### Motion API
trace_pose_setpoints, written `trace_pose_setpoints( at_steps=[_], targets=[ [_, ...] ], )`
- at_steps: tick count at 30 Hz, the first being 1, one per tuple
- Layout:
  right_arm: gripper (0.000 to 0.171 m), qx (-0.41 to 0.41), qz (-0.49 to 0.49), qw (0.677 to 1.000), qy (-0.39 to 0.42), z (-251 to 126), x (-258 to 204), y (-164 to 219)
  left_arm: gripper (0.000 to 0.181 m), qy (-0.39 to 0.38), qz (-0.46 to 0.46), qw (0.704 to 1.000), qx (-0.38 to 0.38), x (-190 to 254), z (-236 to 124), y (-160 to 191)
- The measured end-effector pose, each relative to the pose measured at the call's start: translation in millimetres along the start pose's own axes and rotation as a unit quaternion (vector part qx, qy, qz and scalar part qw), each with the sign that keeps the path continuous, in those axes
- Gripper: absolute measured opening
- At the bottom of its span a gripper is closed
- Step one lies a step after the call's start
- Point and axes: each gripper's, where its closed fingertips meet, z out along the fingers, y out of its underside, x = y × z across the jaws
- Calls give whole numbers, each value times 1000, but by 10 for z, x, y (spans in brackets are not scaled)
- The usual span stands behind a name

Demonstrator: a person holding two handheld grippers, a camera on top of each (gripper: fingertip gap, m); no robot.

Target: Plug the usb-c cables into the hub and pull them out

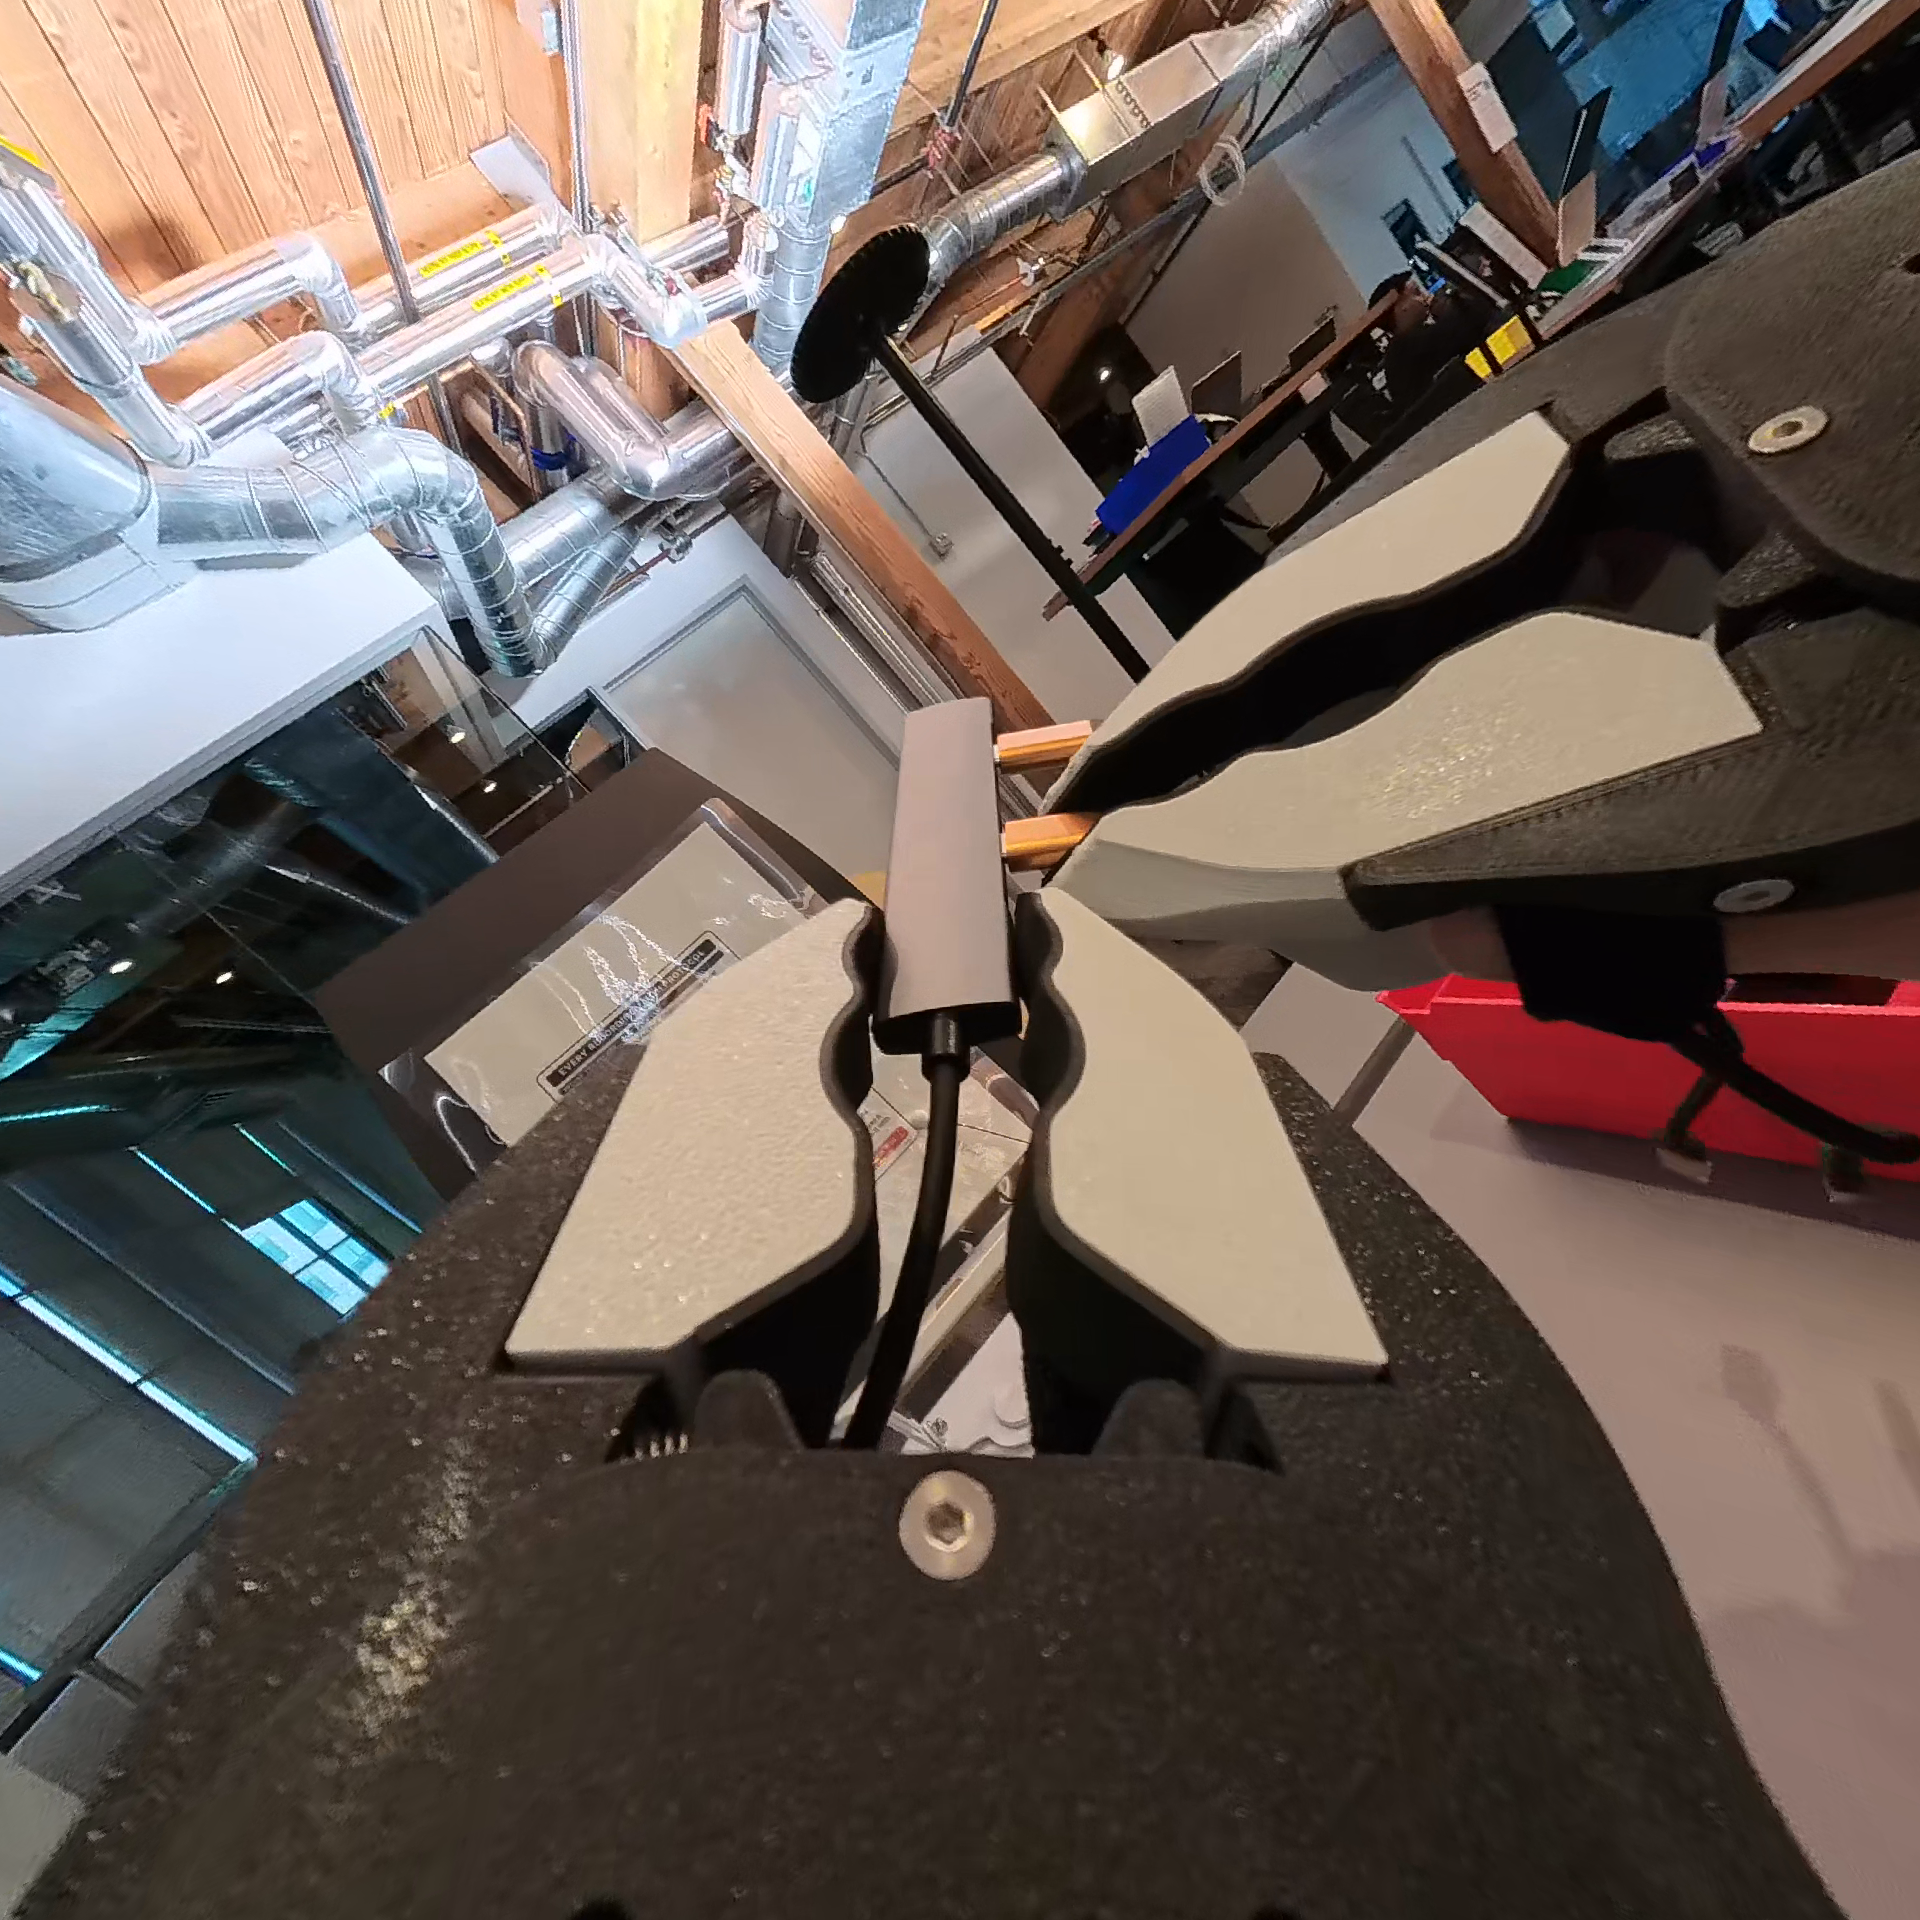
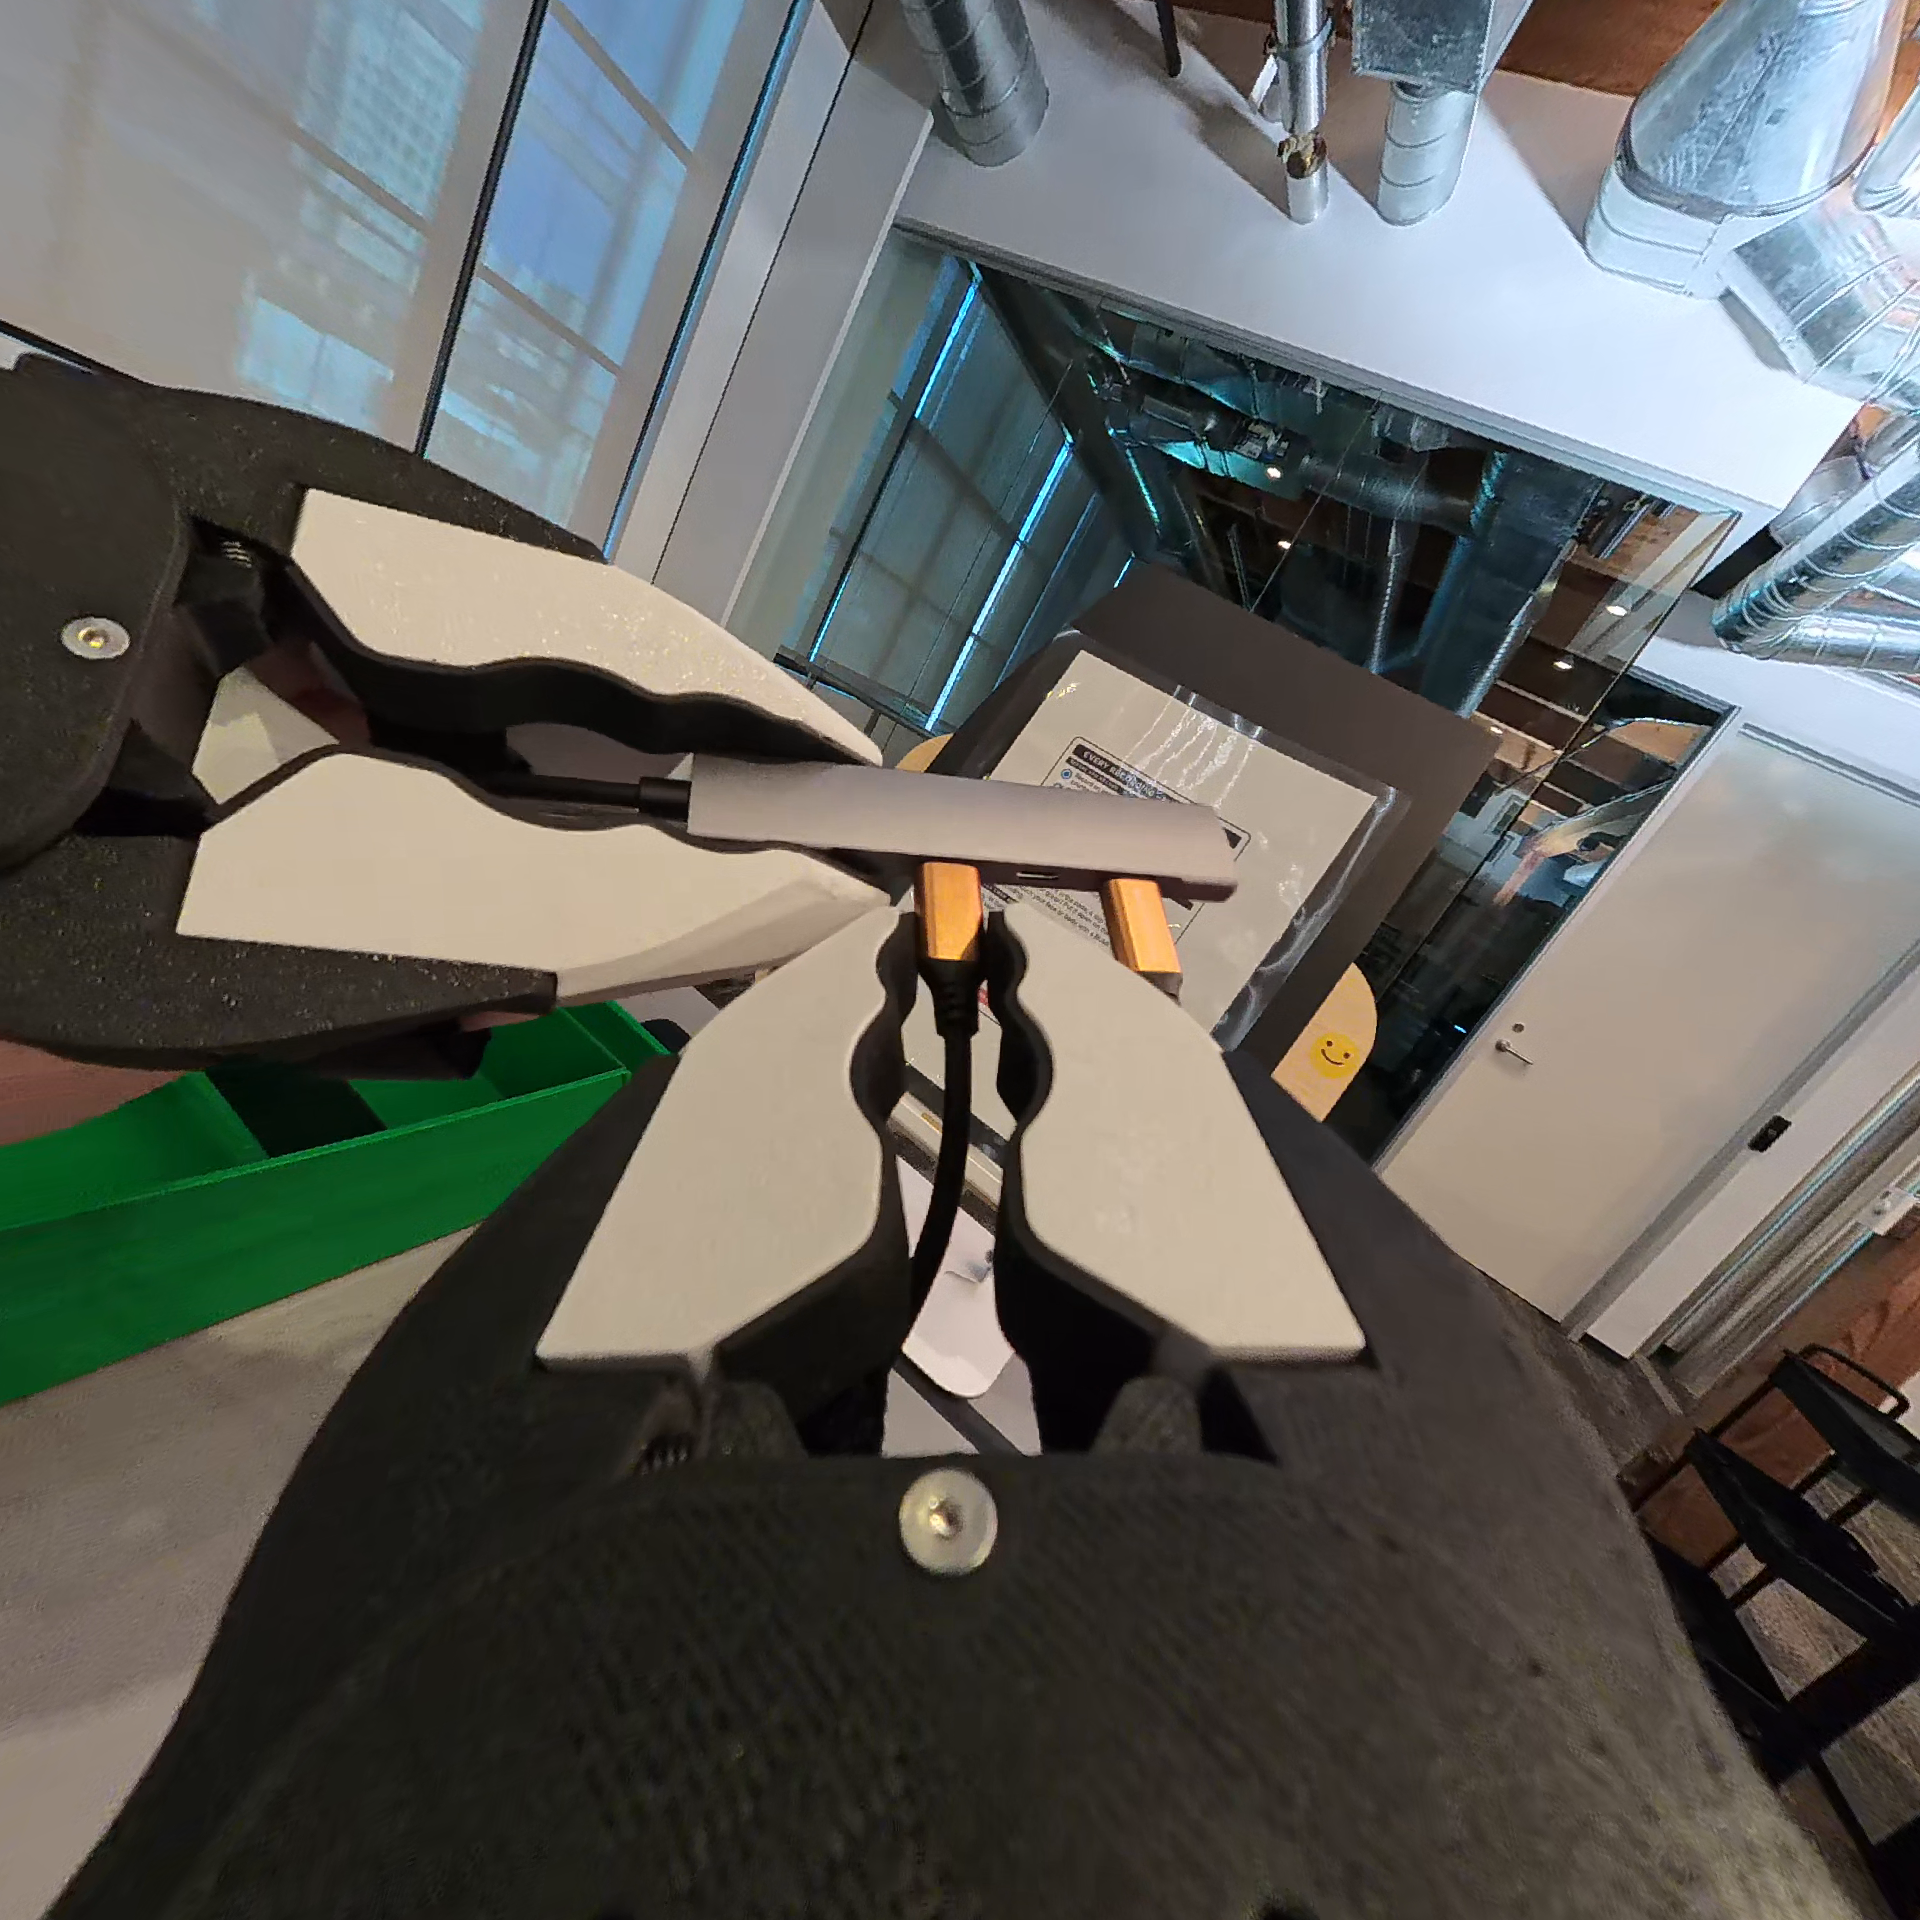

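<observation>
My left gripper (image 1: 945, 914) is shut on a dark grey hub (image 1: 943, 831) and holds it in the air. The hub's black cable (image 1: 914, 1195) runs back between the fingers. Two copper-coloured usb-c plugs sit in the hub's side ports. My right gripper (image 2: 948, 925) is shut on the nearer plug (image 2: 948, 909), whose black cable (image 2: 945, 1143) hangs back between the fingers. The farther plug (image 2: 1138, 925) is free of any gripper. In the left wrist view the right gripper (image 1: 1075, 831) comes in from the right, on the lower plug (image 1: 1044, 833). The left gripper (image 2: 831, 821) enters the right wrist view from the left.
A red bin (image 1: 1662, 1060) stands on the grey table (image 1: 1662, 1507) to the right. A green bin (image 2: 260, 1195) stands on the left. A framed sign (image 2: 1299, 831) stands behind the hub. A black pole with a disc (image 1: 862, 312) rises behind. Both grippers' tips are close together, under 4 cm apart.
</observation>
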Motion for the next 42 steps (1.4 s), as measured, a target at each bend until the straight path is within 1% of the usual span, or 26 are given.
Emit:
trace_pose_setpoints(
  at_steps=[6,9,13,15,21,26,28,32,36,38,42],
  targets=[
    [13,2,-5,1000,16,-10,14,-12,24,-15,-10,1000,4,-4,3,-12],
    [14,-2,-2,1000,16,4,21,19,24,-24,2,1000,1,-2,19,12],
    [14,0,-3,1000,12,6,22,10,24,-21,-4,1000,6,-14,20,15],
    [14,-1,-5,1000,15,2,19,-2,24,-10,-28,1000,5,-16,17,12],
    [14,8,-15,1000,24,-5,7,-47,24,-12,-22,1000,12,-49,1,-8],
    [14,4,-22,998,56,15,24,-33,25,-23,-21,1000,7,-69,34,29],
    [14,12,-28,998,54,10,13,-57,24,-14,-29,999,12,-75,32,32],
    [14,22,-17,999,23,-9,-21,-104,25,13,-52,998,20,-87,1,10],
    [14,24,-19,999,20,-21,-34,-116,25,27,-67,997,27,-82,-10,1],
    [14,28,-16,999,23,-29,-38,-133,25,31,-77,996,29,-85,-17,-12],
    [14,27,-33,998,55,-31,-37,-149,25,27,-81,996,27,-100,-19,-14]
  ],
)
